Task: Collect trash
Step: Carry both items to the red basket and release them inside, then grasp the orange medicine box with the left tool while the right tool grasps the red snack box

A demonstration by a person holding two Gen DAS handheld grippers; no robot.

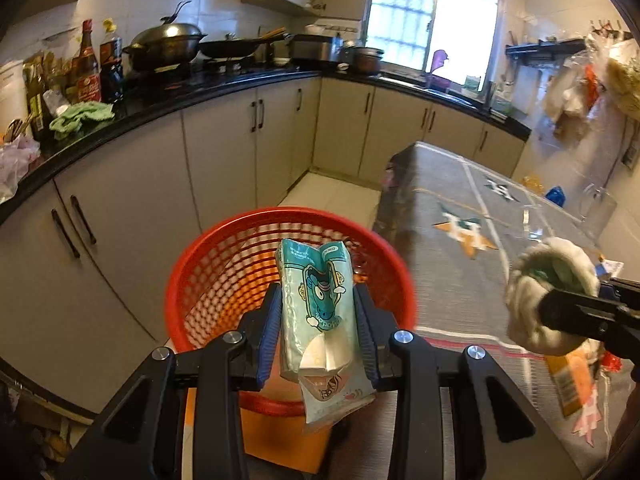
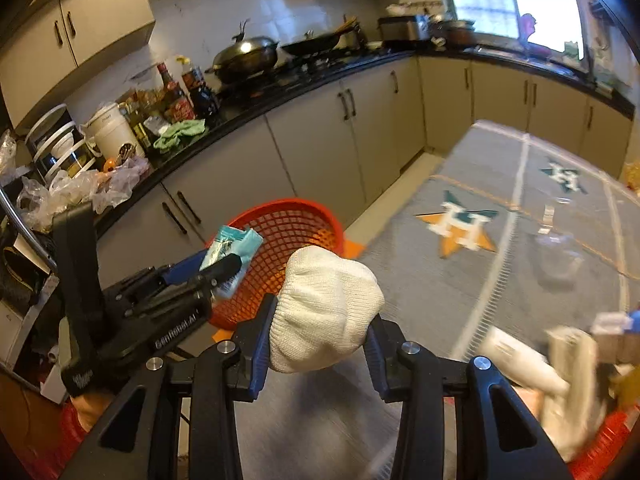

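My left tool (image 1: pixel 316 332) is clamped on a tissue pack (image 1: pixel 316 312) above the red basket (image 1: pixel 192 280) beside the tabletop (image 1: pixel 460 280) edge; my right tool (image 2: pixel 320 336) grips a balled white cloth (image 2: pixel 324 308), which could miss the rim.

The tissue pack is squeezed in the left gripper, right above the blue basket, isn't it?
Almost. The tissue pack is squeezed in the left gripper, held over a basket, but that basket is red, not blue. The left wrist view shows its red mesh wall under the pack; the right wrist view shows the same colour.
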